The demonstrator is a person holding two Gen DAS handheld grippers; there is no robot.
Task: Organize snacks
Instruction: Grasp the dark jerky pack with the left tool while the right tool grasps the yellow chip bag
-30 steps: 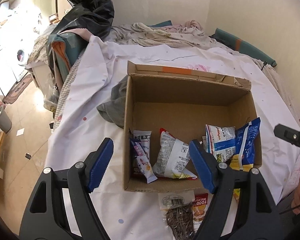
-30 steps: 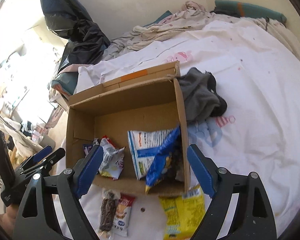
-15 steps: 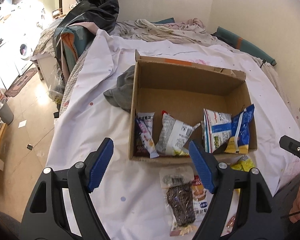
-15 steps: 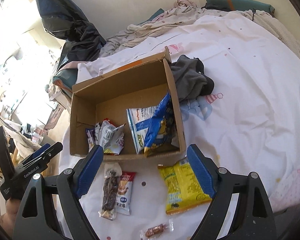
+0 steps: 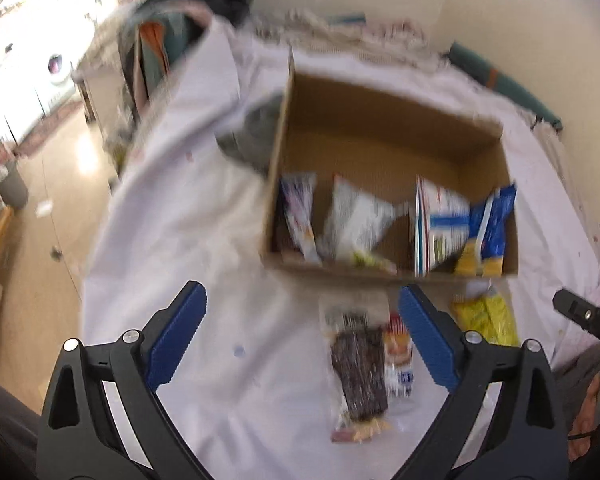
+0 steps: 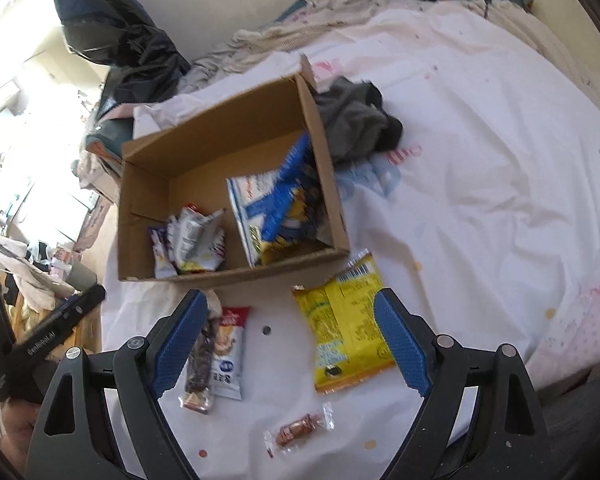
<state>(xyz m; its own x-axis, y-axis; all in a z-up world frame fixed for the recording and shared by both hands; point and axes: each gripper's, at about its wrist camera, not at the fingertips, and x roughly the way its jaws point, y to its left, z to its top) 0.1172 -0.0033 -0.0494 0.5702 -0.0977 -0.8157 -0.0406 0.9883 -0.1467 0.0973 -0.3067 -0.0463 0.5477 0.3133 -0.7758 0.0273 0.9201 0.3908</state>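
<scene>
**Q:** How are the two tools posed, and what is their state?

**A:** Both tilt steeply down toward the bed. The left gripper [image 5: 302,334] has its blue pads spread wide; its jaws have just been opening, and nothing is between them. It hangs above bare sheet, with the dark snack bar [image 5: 360,376] lying below near its right-hand pad. The right gripper [image 6: 290,338] is also released, pads wide apart and gripping nothing. It hangs above the sheet between the dark snack bar [image 6: 200,354] and the yellow packet [image 6: 344,328]. In the right wrist view the left tool's black body shows at the lower left edge, with part of a hand under it.

**Q:** Where are the snacks?

**A:** The cardboard box [image 6: 236,276] sits open on the white bedsheet [image 6: 480,200]. Inside, a white packet [image 6: 194,240] and a small purple-edged packet stand at one end; a blue-and-white bag [image 6: 256,208] and a blue bag [image 6: 292,172] lean at the other end. Outside, just before the box's near wall, lie the dark bar over a red-and-white packet [image 6: 230,354], the yellow packet, and a small wrapped candy [image 6: 298,430] nearest the camera.

**Q:** And the surroundings?

**A:** A grey garment [image 6: 356,120] lies touching the box's side. Rumpled bedding runs along the cream wall, a black plastic bag [image 6: 116,36] stands at the bed's corner, and a bright tiled floor lies beyond. The left wrist view is motion-blurred.
</scene>
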